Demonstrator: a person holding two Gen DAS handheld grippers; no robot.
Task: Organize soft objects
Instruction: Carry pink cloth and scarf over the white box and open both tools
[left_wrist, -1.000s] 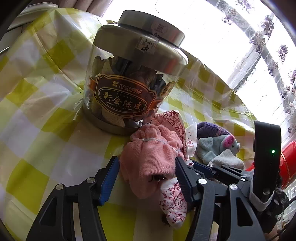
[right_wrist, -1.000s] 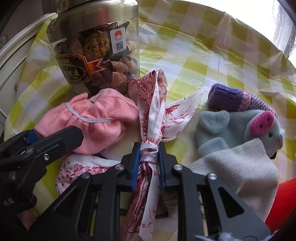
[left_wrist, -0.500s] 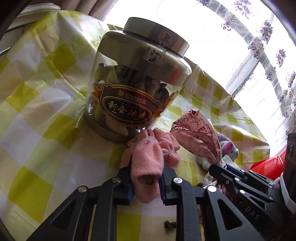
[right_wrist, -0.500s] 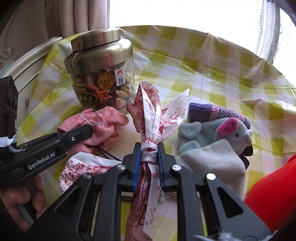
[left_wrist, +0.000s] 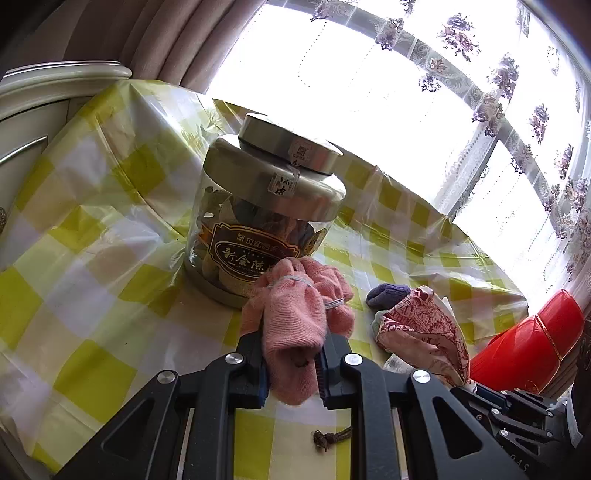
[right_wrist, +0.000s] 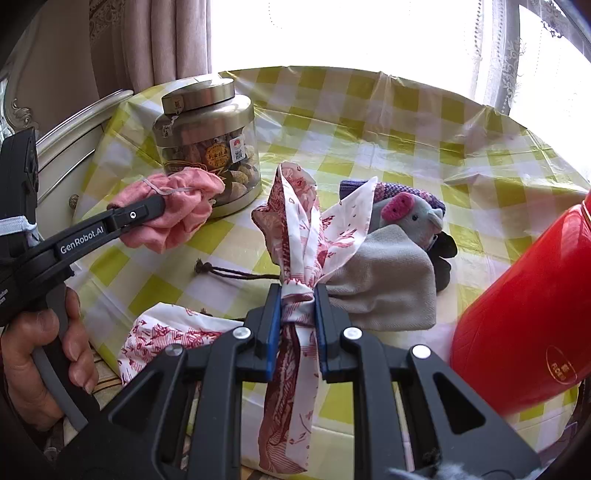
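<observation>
My left gripper (left_wrist: 291, 354) is shut on a pink sock (left_wrist: 295, 317), lifted off the checked tablecloth (left_wrist: 92, 258) in front of the glass jar (left_wrist: 258, 218). The same sock (right_wrist: 173, 218) shows at the left of the right wrist view, hanging from the left gripper (right_wrist: 147, 212). My right gripper (right_wrist: 297, 317) is shut on a red-and-white patterned cloth (right_wrist: 299, 236), bunched between its pads and raised. That cloth (left_wrist: 421, 332) also appears at the right of the left wrist view. On the table lie a grey cloth (right_wrist: 384, 284), a grey toy with a pink ear (right_wrist: 410, 218) and a purple knit piece (right_wrist: 399, 190).
A red container (right_wrist: 528, 314) stands close at the right. A second patterned cloth (right_wrist: 166, 332) lies at the table's near edge beside a brown cord (right_wrist: 229, 271). A person's hand (right_wrist: 40, 350) holds the left gripper's handle. A cream cabinet (left_wrist: 44, 122) and curtains are behind.
The left jaws closed on the pink sock and lifted it off the table. The right gripper rose and pulled back with the patterned cloth, so more of the table shows.
</observation>
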